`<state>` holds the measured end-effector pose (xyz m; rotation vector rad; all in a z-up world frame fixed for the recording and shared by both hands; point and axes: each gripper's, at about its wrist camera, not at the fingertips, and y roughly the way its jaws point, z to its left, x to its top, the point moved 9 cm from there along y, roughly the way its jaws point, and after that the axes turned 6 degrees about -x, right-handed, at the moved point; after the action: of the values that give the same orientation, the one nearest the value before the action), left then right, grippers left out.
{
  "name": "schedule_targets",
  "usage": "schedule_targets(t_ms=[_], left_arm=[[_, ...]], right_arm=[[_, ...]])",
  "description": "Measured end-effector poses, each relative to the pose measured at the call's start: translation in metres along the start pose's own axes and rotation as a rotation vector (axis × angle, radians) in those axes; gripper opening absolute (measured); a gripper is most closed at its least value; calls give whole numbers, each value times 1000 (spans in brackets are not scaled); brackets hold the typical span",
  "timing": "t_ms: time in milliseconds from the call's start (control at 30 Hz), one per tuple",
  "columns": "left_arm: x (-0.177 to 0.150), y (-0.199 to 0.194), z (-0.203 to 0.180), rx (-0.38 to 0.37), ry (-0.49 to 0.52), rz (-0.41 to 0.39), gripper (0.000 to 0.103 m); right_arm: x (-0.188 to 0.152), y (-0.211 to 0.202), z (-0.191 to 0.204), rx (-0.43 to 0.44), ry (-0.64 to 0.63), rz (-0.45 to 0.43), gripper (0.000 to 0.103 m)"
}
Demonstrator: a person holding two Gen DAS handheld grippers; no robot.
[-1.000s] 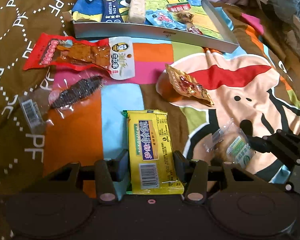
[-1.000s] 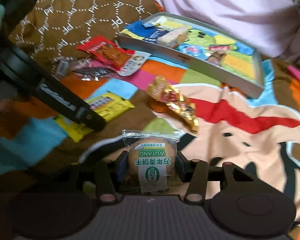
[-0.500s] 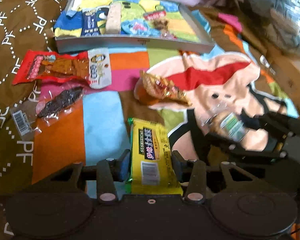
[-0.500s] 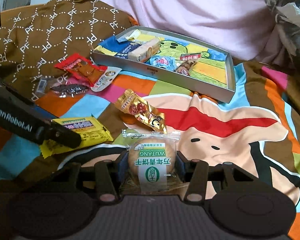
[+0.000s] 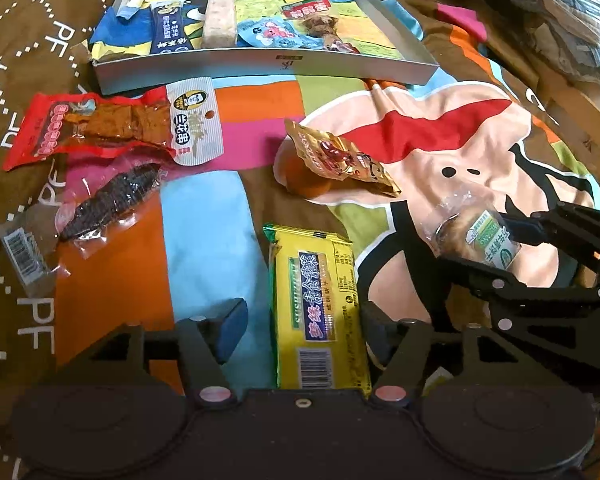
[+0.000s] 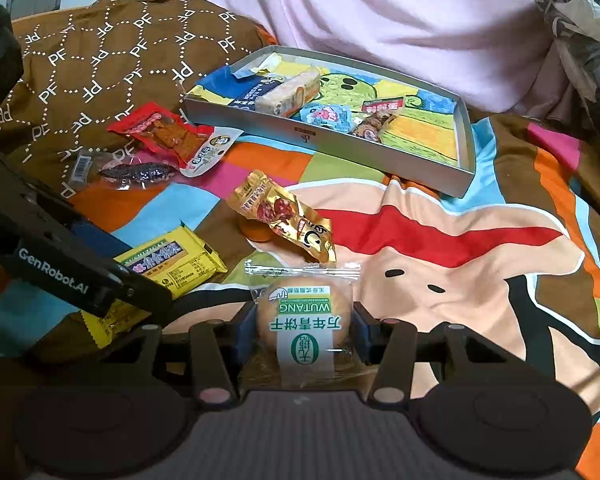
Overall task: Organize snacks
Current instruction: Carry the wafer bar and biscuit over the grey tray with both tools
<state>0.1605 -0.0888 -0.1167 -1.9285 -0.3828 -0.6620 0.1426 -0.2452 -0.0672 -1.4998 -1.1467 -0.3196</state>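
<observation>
My left gripper (image 5: 304, 320) is open around a yellow snack pack (image 5: 320, 312) that lies on the colourful blanket, with a gap on the left side. My right gripper (image 6: 304, 330) is shut on a clear-wrapped round biscuit with a green label (image 6: 304, 328) and holds it above the blanket; it also shows in the left wrist view (image 5: 476, 236). A grey tray (image 6: 332, 148) with several snacks in it stands at the back. The yellow pack also shows in the right wrist view (image 6: 172, 260).
A gold wrapped snack (image 5: 340, 156), a red pack (image 5: 100, 128) and a dark clear-wrapped snack (image 5: 112, 200) lie loose on the blanket. A brown patterned pillow (image 6: 92, 68) is on the left. Pink bedding (image 6: 380, 12) lies behind the tray.
My left gripper has opened, its left finger now apart from the yellow pack. My right gripper has risen with the biscuit and the tray looks nearer.
</observation>
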Motion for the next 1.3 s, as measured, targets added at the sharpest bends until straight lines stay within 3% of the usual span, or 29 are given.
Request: schedule_targets(t_ms=[333,433,467,633,800,1033,1167,1300], left_arm=[[-2,7,-3,36,79,-5,71],[-1,7,-2,50,86,-12,61],[0,6,-2,54,89,-17,50],[1,3,2,38,52,-23,48],[5,-3,3,-42,-44,-56,45],[6,-6,-8,-109,-73,-71,45],[10,-13,-12,-183,-118,-104,45],[15,-22,-12,-190,-124,-162,45]], right_arm=[[1,0,2,3,2,-1,54],[2,0,3,0,1,-2,54],[2,-1,3,0,1,-3,54],[3,-1,4,0,-1,-9,54],[4,-2,2,-5,3,-23,54],[5,0,-5,-19,19,-31,54],[5,-1,-8,-24,25,-37,54],[7,-2,-12,-33,36,-51,54]])
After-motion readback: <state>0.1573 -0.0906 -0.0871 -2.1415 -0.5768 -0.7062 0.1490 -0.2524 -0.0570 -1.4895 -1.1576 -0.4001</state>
